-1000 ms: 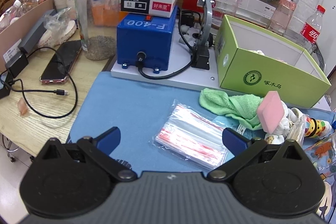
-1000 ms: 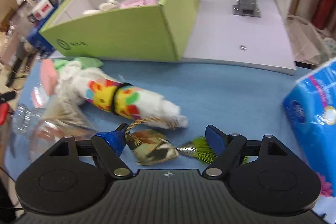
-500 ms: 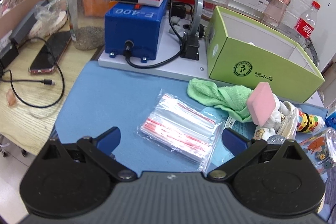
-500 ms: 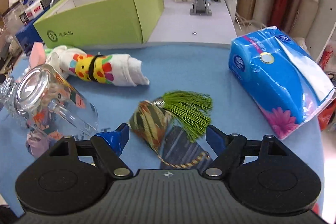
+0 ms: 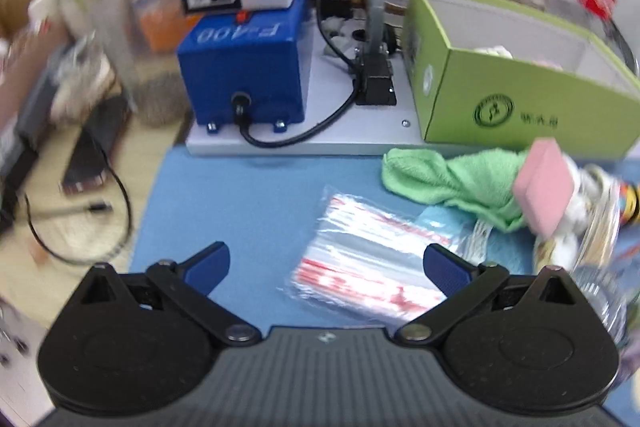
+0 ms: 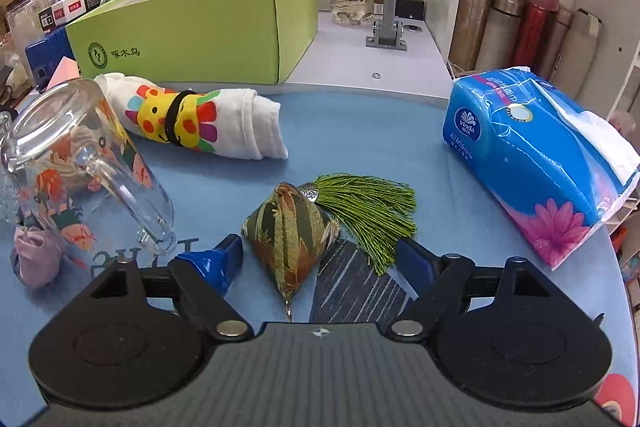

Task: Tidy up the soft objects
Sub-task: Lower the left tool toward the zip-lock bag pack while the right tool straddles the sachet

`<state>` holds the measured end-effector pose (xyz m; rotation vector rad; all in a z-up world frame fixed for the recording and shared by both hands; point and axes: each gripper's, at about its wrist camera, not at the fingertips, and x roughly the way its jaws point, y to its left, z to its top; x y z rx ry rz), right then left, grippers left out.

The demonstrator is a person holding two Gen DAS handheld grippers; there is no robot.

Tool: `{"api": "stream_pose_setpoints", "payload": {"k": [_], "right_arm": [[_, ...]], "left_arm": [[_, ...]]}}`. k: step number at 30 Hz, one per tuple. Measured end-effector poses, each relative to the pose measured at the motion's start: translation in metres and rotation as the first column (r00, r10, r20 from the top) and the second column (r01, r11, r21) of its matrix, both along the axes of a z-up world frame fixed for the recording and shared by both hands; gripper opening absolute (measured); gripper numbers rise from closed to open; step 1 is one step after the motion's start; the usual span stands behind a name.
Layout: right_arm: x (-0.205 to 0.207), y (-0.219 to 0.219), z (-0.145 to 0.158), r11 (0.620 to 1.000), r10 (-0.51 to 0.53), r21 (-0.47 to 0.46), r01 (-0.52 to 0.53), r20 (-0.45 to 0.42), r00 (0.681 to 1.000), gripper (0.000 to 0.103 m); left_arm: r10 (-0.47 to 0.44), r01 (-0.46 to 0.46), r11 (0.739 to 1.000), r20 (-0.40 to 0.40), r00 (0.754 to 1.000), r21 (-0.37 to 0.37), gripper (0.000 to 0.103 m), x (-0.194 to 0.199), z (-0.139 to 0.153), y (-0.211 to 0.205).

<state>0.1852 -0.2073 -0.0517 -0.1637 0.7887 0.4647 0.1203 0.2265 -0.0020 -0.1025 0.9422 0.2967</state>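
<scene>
The brocade sachet [image 6: 289,233] with its green tassel [image 6: 366,213] lies on the blue mat [image 6: 352,131], near the mat's front edge, and it sits between the two blue fingers of the right gripper [image 6: 320,259]. The jaws stand wide apart and do not touch it. Under the sachet's right side lies a dark striped cloth [image 6: 356,291].

Further back on the mat, a rolled white cloth [image 6: 208,121] with a colourful print is held by a black band and lies just in front of the green box [image 6: 200,31]. A glass mug [image 6: 76,171] lies on its side at the mat's left edge, and a blue tissue pack [image 6: 536,163] rests at the right edge.

The left gripper [image 5: 326,265] hangs above the mat with its jaws also wide apart and nothing between them except a pack of clear bags [image 5: 372,259] below (this view is blurred). Behind the pack lie a green towel [image 5: 448,179] and a pink sponge [image 5: 544,187] that touches it. The blue machine [image 5: 244,63] stands on a grey base [image 5: 320,143] at the mat's far edge, beside the green box [image 5: 520,99].
</scene>
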Motion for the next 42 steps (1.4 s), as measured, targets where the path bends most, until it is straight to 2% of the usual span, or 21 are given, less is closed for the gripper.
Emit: {"api": "stream_pose_setpoints", "payload": {"k": [5, 7, 9, 15, 17, 25, 31, 34, 35, 38, 42], "right_arm": [[0.0, 0.007, -0.002, 1.0, -0.006, 0.003, 0.006, 0.001, 1.0, 0.073], [0.0, 0.009, -0.003, 1.0, -0.013, 0.002, 0.013, 0.002, 1.0, 0.074], [0.0, 0.009, -0.003, 1.0, -0.015, 0.001, 0.015, -0.001, 1.0, 0.074], [0.004, 0.012, -0.001, 1.0, -0.021, -0.007, 0.021, -0.019, 1.0, 0.074], [0.006, 0.012, -0.001, 1.0, -0.024, -0.008, 0.024, -0.023, 0.999, 0.075], [0.008, 0.012, -0.001, 0.999, -0.029, -0.014, 0.029, -0.031, 0.999, 0.075], [0.007, 0.012, -0.001, 1.0, -0.03, -0.01, 0.03, -0.021, 0.999, 0.075], [0.006, 0.011, -0.002, 1.0, -0.027, -0.007, 0.027, -0.014, 1.0, 0.076], [0.006, 0.011, -0.002, 1.0, -0.024, -0.004, 0.024, -0.012, 1.0, 0.076], [0.005, 0.01, -0.003, 1.0, -0.02, 0.001, 0.02, -0.005, 1.0, 0.076], [0.004, 0.008, -0.004, 1.0, -0.009, 0.005, 0.009, 0.003, 1.0, 0.076]], "left_arm": [[-0.069, 0.07, 0.992, 0.01, 0.998, -0.102, 0.102, 0.004, 0.002, 0.008], [-0.11, 0.105, 0.984, -0.023, 0.994, -0.146, 0.102, 0.012, -0.008, 0.005], [-0.106, 0.096, 0.981, -0.053, 0.993, -0.169, 0.102, 0.02, -0.016, 0.003], [-0.131, 0.115, 0.985, -0.119, 0.984, -0.131, 0.102, 0.024, -0.037, -0.005], [-0.125, 0.115, 0.989, -0.116, 0.985, -0.093, 0.102, 0.019, -0.04, -0.004], [-0.102, 0.092, 0.993, -0.132, 0.986, -0.081, 0.102, -0.012, -0.037, 0.032], [-0.046, 0.033, 0.989, -0.09, 0.995, -0.143, 0.102, -0.052, -0.024, 0.044], [0.005, -0.021, 0.959, -0.057, 0.998, -0.284, 0.102, -0.068, -0.021, 0.047], [0.022, -0.036, 0.95, -0.049, 0.999, -0.311, 0.102, -0.07, -0.022, 0.048], [0.125, -0.134, 0.935, -0.048, 0.991, -0.328, 0.102, -0.061, -0.028, 0.056], [0.184, -0.183, 0.933, -0.026, 0.983, -0.311, 0.102, -0.038, -0.029, 0.065]]}}
